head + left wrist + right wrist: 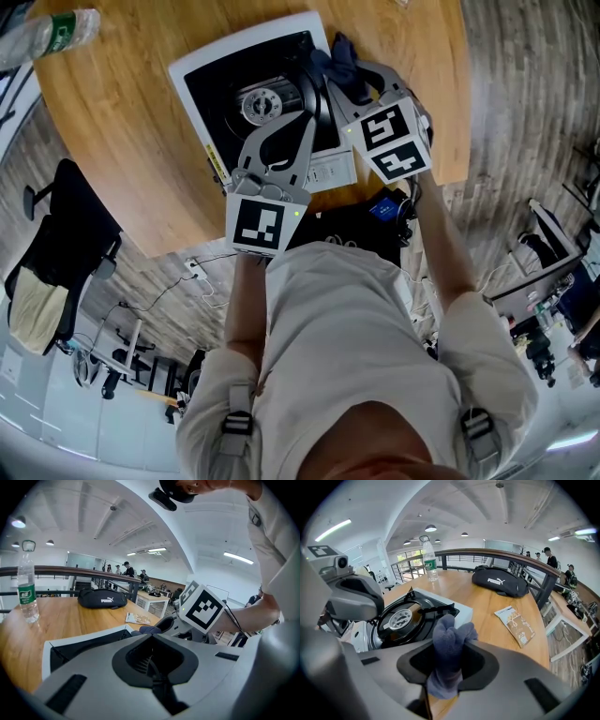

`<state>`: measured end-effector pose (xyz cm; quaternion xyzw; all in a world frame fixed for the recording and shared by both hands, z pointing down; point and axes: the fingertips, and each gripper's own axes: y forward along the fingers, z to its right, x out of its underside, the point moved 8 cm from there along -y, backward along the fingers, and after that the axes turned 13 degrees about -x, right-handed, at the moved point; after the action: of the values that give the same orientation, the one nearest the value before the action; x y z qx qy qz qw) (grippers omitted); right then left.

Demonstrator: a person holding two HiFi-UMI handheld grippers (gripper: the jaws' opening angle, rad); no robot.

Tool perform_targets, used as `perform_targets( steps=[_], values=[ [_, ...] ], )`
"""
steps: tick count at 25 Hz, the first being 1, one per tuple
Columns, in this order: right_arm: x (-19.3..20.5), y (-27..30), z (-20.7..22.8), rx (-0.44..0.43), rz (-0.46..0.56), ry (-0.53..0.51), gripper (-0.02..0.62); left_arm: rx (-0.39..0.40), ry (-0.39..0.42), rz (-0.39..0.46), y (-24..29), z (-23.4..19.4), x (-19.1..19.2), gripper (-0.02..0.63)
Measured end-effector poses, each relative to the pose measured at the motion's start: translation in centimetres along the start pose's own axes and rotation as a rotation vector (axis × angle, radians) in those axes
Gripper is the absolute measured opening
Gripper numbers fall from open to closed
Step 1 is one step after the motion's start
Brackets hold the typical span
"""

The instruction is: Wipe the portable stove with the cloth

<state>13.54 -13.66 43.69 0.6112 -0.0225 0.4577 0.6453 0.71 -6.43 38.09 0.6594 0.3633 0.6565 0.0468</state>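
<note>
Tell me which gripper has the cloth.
The right gripper: the blue cloth sits bunched between its jaws. The left gripper is shut and empty.

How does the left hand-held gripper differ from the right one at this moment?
The left hand-held gripper has its jaws shut with nothing between them; the right hand-held gripper is shut on the blue cloth. In the head view the left one reaches over the front of the stove, while the right one is at its right side. Both are grey and held at the stove.
</note>
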Motion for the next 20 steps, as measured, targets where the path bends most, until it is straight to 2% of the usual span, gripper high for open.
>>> perform_targets(
  steps=[7, 20],
  values=[
    [-1.7, 0.6, 1.5, 0.024, 0.008, -0.002, 0.132, 0.002, -0.014, 0.0, 0.6, -1.1, -0.1, 0.02],
    [-4.0, 1.5, 3.4, 0.06, -0.006, -0.058, 0.132, -0.025, 0.021, 0.041, 0.9, -3.4, -1.0, 0.02]
  ],
)
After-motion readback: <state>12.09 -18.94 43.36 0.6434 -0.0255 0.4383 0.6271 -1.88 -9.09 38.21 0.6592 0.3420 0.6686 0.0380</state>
